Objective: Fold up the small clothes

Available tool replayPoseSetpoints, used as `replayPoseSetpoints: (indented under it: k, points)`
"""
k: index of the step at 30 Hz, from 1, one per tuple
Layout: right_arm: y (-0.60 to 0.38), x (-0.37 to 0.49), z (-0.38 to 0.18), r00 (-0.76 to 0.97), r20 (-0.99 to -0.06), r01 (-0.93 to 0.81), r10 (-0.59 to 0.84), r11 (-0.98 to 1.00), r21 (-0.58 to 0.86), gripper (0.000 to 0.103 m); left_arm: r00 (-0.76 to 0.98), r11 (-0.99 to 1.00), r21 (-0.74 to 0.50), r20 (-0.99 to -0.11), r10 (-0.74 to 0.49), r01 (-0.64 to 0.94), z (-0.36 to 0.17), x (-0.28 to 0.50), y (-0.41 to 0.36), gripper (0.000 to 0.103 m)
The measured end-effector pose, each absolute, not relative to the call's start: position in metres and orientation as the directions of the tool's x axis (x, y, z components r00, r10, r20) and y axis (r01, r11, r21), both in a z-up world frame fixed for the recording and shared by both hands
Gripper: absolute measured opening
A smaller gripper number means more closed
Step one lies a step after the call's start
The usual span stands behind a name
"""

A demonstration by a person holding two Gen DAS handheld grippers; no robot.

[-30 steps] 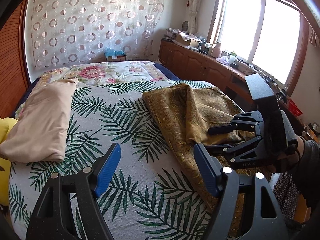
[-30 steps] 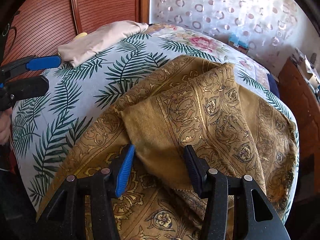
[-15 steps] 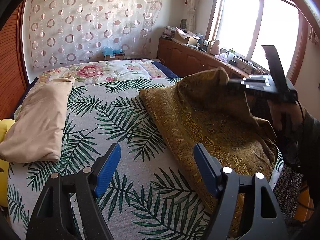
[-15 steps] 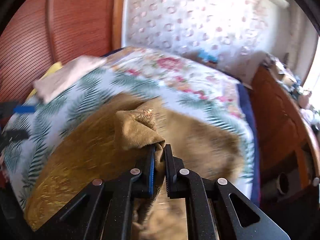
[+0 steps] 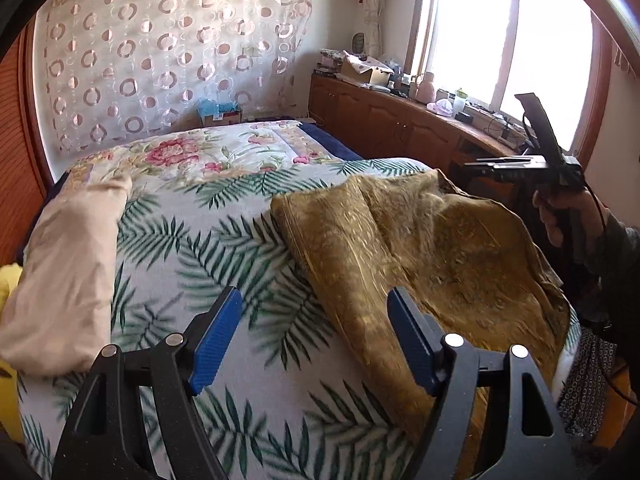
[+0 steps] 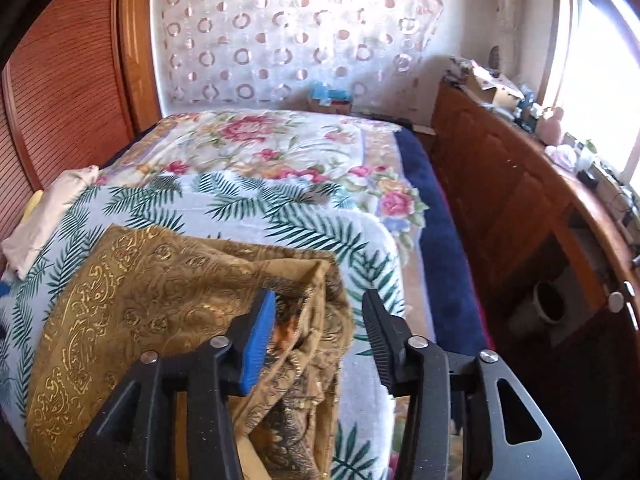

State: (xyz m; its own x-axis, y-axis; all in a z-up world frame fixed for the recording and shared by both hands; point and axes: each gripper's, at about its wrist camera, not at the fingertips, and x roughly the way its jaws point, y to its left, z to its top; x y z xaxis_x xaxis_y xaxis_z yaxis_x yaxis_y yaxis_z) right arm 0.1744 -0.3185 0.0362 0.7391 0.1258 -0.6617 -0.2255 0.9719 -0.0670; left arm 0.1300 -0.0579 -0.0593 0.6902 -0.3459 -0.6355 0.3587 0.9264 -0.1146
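We count one golden patterned cloth point(image 5: 420, 248) on the bed point(image 5: 224, 240), lying on the palm-leaf blanket point(image 5: 248, 360) toward the bed's right edge as seen from the left wrist view, with part of it draping over that edge. Its near-right corner is bunched into loose folds in the right wrist view point(image 6: 304, 340).

Two grippers in view. The left gripper point(image 5: 316, 340) hovers above the blanket just left of the cloth, its two fingers point(image 5: 216, 340) spread wide with nothing between them. The right gripper point(image 6: 320, 336) has its fingers parting; the bunched cloth edge lies beneath and between them, but the pads do not press on it, so we record it as released. In the left wrist view, the right gripper point(image 5: 496, 164) is held by one hand point(image 5: 560, 216) above the cloth's far-right corner, clear of the fabric.

Other items on the bed: one folded beige cloth point(image 5: 68, 272) at the left side, well apart from the golden cloth; one floral quilt point(image 5: 208, 152) at the far end. One wooden counter point(image 5: 400, 120) runs under the window point(image 5: 508, 36), crowded with small objects we cannot count.
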Motion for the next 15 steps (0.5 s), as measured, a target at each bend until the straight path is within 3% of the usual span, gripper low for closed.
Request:
replayPoseSetpoints:
  k: [7,11,15]
  points:
    - [-0.328,0.212,0.032,0.675,-0.729,-0.247,0.116,0.966,-0.076,0.049,0.684,0.931,-0.043,-0.667,-0.297,0.362,-0.064,0.203,-0.077,0.076]
    - [-0.331,0.23,0.034,0.64,-0.752,-0.282,0.155,0.958,-0.042,0.049,0.667,0.934,-0.053,-0.686,-0.291,0.353,-0.07,0.238,-0.08,0.069]
    - [-0.336,0.239,0.034,0.645,-0.739,-0.313,0.194,0.949,-0.024,0.049,0.64,0.93,-0.084,-0.703,-0.31,0.358,-0.077,0.263,-0.085,0.069]
